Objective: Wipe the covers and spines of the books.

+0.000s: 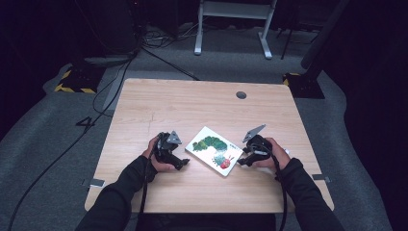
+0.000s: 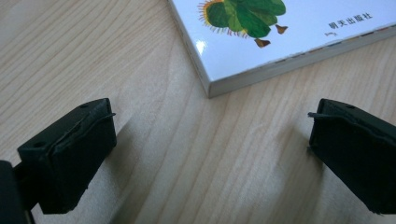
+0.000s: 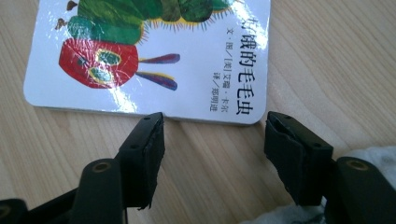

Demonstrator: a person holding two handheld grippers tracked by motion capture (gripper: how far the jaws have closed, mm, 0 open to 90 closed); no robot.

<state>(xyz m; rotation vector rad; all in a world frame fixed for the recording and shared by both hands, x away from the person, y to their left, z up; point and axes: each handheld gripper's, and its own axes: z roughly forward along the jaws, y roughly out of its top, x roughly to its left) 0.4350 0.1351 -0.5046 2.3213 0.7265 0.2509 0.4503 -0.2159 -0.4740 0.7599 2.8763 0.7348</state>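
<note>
Picture book (image 1: pixel 214 150) with a green caterpillar on its white cover lies flat and closed on the tabletop (image 1: pixel 192 103), turned at a slant, near the person's edge and between the two hands. Lying flat like this, it offers only thin edges and corners to grab, which likely explains why both tongs come in low and level with the wood rather than from above.

Left tongs (image 2: pixel 212 140) stand wide apart with nothing between them; one corner of the book sits just ahead of the gap, not yet inside it. Right tongs (image 3: pixel 215 149) are also spread wide and empty, their tips just short of the book's short edge near the caterpillar's red head, with bare wood between them.

Approaching from opposite sides makes sense: one side could steady the book while the other works under the cover or lifts an edge. Something white and soft shows at the lower right of the right gripper view; what it is cannot be told.
</note>
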